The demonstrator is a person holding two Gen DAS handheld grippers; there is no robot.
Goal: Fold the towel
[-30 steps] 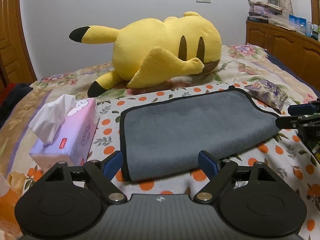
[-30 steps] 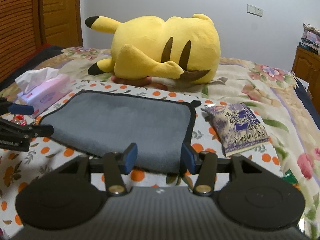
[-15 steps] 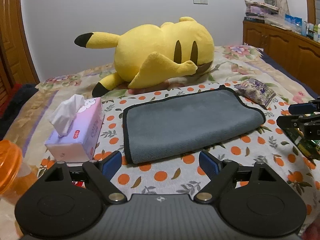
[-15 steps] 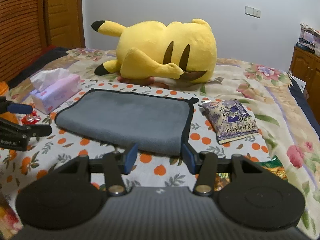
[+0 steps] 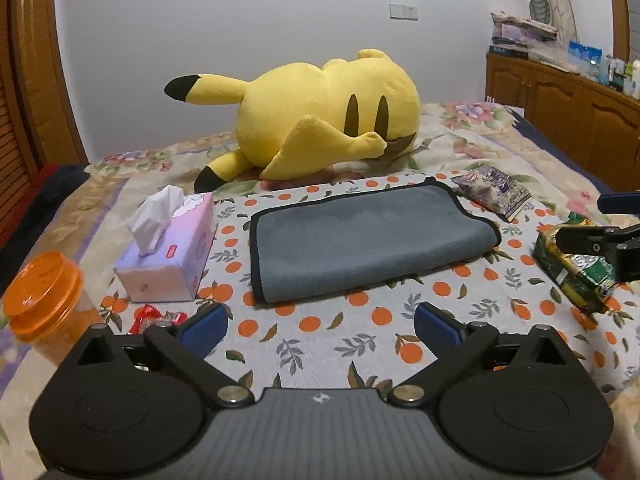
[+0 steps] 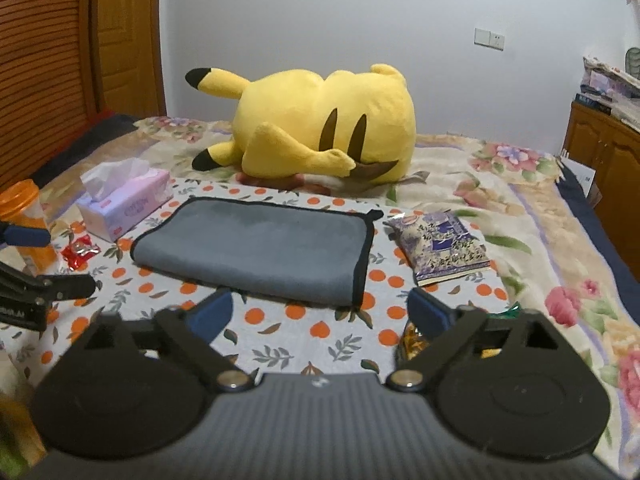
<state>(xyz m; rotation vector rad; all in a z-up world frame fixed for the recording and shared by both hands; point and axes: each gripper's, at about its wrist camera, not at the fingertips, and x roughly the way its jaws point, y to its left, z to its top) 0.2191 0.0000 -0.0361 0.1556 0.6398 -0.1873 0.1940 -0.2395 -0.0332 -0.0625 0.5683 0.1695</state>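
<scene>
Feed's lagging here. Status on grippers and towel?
Left gripper open, empty. Right gripper open, empty. Towel folded flat on bed, untouched. Tissue box and snack bag flank it, not touching.

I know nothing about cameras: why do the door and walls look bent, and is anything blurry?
Left wrist view: fisheye bows the door frame and cabinet; gray towel sharp. Right wrist view: same bending at edges; bottom-left corner smeared, towel clear.

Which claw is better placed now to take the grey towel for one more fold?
Probably the right claw: open, it faces the folded grey towel's near edge close by. The left claw, also open, sits farther back.
</scene>
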